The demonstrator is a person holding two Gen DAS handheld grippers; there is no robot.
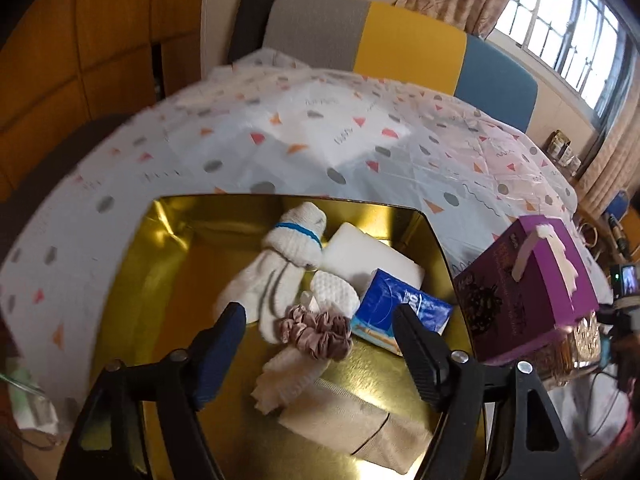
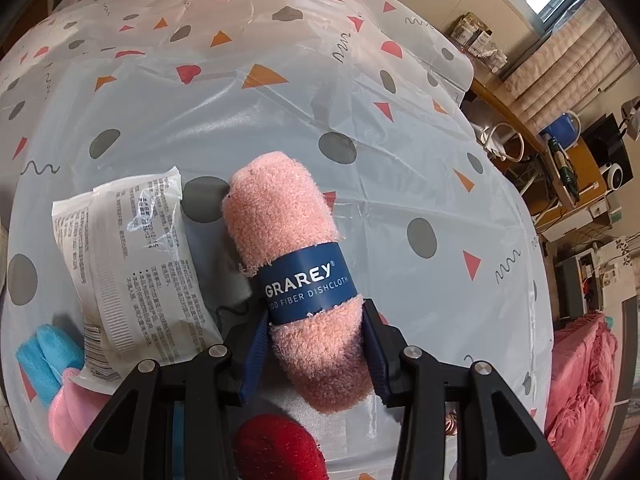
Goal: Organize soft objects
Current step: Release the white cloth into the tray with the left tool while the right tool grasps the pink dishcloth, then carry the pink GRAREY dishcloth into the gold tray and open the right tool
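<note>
In the left wrist view a gold tray holds a rolled white knit pair, a white foam block, a blue tissue pack, a mauve scrunchie, a cream frilled cloth and a beige packet. My left gripper hangs open above the scrunchie, with nothing gripped. In the right wrist view my right gripper is shut on a rolled pink dishcloth with a blue paper band, pads pressing its near end. The roll lies over the patterned tablecloth.
A purple tissue box stands just right of the tray. Near the right gripper lie a white plastic packet, a blue cloth, a pink cloth and a red fuzzy item. Chairs stand behind the table; shelves and clutter are at the right.
</note>
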